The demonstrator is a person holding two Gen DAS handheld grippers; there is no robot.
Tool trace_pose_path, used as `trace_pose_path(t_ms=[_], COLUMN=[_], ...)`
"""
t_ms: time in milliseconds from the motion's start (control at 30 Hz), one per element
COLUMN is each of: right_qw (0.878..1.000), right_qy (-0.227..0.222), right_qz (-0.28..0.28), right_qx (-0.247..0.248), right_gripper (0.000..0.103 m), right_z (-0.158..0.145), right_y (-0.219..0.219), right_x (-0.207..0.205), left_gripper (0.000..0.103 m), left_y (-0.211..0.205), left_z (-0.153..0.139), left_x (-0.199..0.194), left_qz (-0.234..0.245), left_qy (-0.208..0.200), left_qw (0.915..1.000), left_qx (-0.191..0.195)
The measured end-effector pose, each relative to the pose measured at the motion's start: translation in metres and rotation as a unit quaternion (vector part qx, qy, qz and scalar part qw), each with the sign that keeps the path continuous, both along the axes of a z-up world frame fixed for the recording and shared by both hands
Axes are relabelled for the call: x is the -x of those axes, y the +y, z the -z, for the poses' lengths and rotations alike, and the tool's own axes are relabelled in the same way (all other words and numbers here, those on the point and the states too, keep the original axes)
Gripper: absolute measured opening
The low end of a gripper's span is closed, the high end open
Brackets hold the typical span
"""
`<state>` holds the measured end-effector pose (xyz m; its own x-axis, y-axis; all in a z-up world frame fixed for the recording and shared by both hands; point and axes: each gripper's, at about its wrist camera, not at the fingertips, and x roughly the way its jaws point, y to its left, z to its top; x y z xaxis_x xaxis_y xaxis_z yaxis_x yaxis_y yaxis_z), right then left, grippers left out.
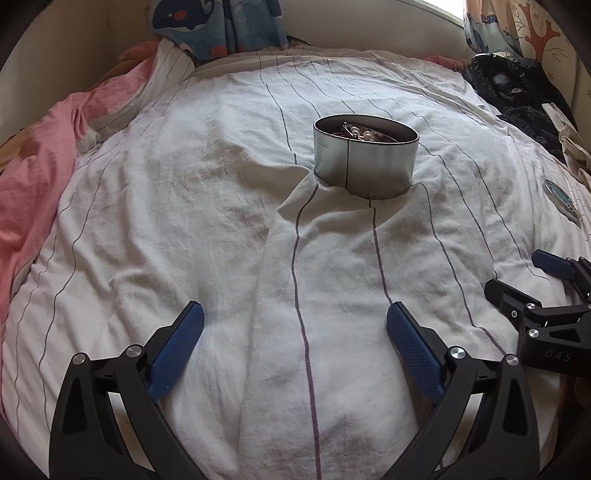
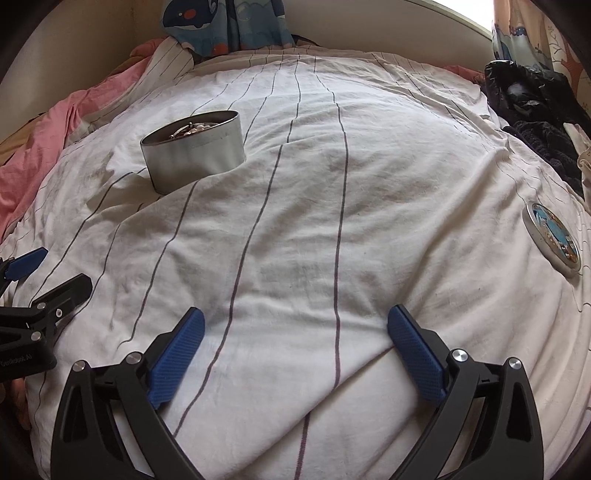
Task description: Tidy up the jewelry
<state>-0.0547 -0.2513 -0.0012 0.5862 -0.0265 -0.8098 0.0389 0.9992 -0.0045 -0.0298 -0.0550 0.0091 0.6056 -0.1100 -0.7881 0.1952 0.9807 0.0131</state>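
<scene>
An oval silver tin (image 1: 365, 158) stands open on the white striped bedsheet (image 1: 184, 229), with pearls and other jewelry (image 1: 360, 133) inside. In the right wrist view the same tin (image 2: 195, 151) sits to the upper left. Its round lid (image 2: 552, 238), with a blue picture on it, lies flat on the sheet at the right; it shows as a sliver, the lid (image 1: 561, 197), in the left wrist view. My left gripper (image 1: 295, 317) is open over bare sheet, well short of the tin. My right gripper (image 2: 295, 319) is open too, nothing between its blue pads.
A pink blanket (image 1: 33, 192) bunches along the left side. Dark clothes (image 2: 528, 107) pile up at the right, by a patterned curtain (image 1: 532, 26). A blue whale-print cloth (image 1: 218, 26) hangs at the far end. The sheet has a raised fold (image 1: 314, 199) just before the tin.
</scene>
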Motion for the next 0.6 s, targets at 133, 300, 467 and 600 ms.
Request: trace_pose_path(t_ms=[133,300,467,600], right_qw=[1.0,1.0,1.0,1.0], right_qy=[0.004,-0.001,-0.004,-0.002], right_qz=[0.01,0.011,0.012,0.012], right_qx=[-0.02,-0.019,0.005,0.005], right_gripper=[0.096,0.096,0.096,0.096], right_z=[0.0004,-0.0008,-0.0014,-0.0006], right_y=[-0.0043,-0.0026,0.0042,0.0039], right_x=[0.0019,0.0046,0.005,0.0042], left_gripper=[0.096,0.096,0.096,0.096], left_y=[-0.0014,-0.0005,-0.0017,-0.0024], left_z=[0.0017,0.0026,0.0063,0.0069], left_x=[-0.0006,-0.0011,-0.0052,-0.0064], left_qz=[-0.002,-0.001,-0.002,-0.002], left_qy=[0.004,0.001,0.01,0.013], left_qw=[1.0,1.0,0.9999,0.9999], left_qx=[-0.004,-0.002,-0.005,-0.005])
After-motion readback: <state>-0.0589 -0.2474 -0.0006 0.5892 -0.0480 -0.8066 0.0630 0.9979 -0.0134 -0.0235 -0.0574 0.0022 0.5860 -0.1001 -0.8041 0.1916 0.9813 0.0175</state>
